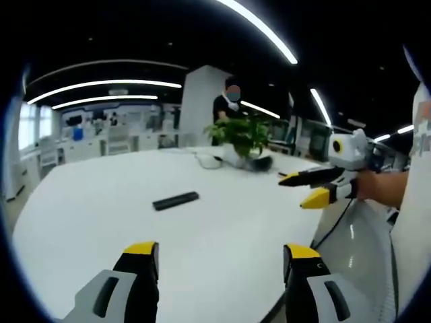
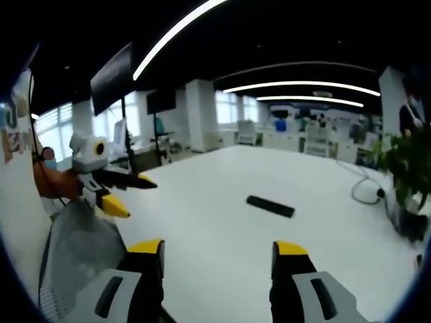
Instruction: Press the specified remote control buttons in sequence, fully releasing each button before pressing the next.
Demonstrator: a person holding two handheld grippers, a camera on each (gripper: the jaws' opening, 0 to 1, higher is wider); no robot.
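A slim black remote control (image 1: 176, 200) lies flat on the white table (image 1: 87, 222), out ahead of both grippers and touched by neither. My left gripper (image 1: 222, 252) stands open above the table's near edge, nothing between its yellow-tipped jaws. My right gripper (image 1: 301, 190) comes in from the right, held by a hand, open and empty, well to the right of the remote. In the right gripper view the remote (image 2: 270, 206) lies past my open right gripper (image 2: 219, 249), and the left gripper (image 2: 133, 195) hovers open at the left, off the table (image 2: 202, 229) edge.
A potted green plant (image 1: 242, 138) (image 2: 404, 168) stands at the table's far side with a cable (image 1: 205, 161) (image 2: 367, 192) beside it. A person (image 1: 229, 104) stands behind the plant. A grey mesh chair (image 2: 74, 249) sits by the table's near edge.
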